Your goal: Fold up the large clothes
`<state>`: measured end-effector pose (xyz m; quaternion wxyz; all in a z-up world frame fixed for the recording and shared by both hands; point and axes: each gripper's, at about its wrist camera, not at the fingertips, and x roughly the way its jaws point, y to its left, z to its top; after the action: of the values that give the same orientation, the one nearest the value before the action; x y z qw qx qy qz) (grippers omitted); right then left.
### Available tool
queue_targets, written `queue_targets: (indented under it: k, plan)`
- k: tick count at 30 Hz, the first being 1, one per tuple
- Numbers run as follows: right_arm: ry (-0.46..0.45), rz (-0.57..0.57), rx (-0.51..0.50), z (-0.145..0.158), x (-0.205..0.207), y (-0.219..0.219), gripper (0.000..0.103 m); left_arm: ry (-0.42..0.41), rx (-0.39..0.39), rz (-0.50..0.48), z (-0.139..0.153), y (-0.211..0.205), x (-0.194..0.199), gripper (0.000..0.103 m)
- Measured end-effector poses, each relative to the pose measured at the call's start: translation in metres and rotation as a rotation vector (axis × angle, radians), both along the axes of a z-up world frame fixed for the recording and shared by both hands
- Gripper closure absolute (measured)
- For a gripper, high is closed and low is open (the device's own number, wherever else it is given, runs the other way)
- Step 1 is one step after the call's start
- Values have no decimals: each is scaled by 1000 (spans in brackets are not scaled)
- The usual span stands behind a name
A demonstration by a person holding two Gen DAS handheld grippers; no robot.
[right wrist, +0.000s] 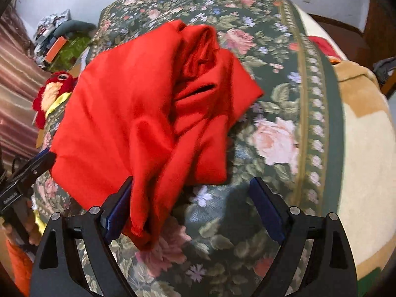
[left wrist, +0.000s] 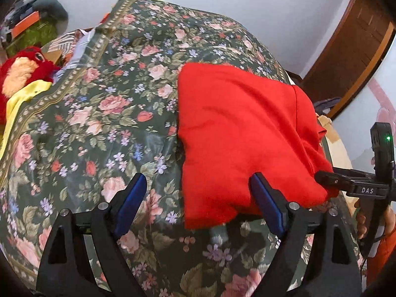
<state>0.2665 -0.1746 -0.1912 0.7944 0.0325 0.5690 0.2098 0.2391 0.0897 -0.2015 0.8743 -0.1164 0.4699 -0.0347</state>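
A red garment (left wrist: 242,133) lies folded into a rough block on a floral bedspread (left wrist: 99,128). My left gripper (left wrist: 198,188) is open at its near left corner, with the right finger (left wrist: 267,203) touching the cloth edge. In the right wrist view the red garment (right wrist: 138,113) is bunched with loose folds on its right side. My right gripper (right wrist: 190,198) is open, its left finger (right wrist: 118,208) against a hanging fold. The right gripper also shows at the garment's near right corner in the left wrist view (left wrist: 329,180).
A red plush toy (left wrist: 19,71) and yellow cloth (left wrist: 17,106) lie at the bed's left edge. Boxes and clutter (left wrist: 32,19) stand behind. A cream and tan blanket (right wrist: 366,133) lies right of the bedspread. A wooden door (left wrist: 354,49) stands at the far right.
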Motion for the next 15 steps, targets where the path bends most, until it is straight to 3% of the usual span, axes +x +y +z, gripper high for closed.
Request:
queue_targets:
  k: [3,8,15]
  plan:
    - [-19,2,-4,5,-2,-3,14,2,15,-10,6,2,-6,17]
    - [-84,7,-21,23,0,-5,14,-28,108,16,24,11,-8,18]
    - [-169,0,22,45,20,0,14,-53,51,39,39,30,18,17]
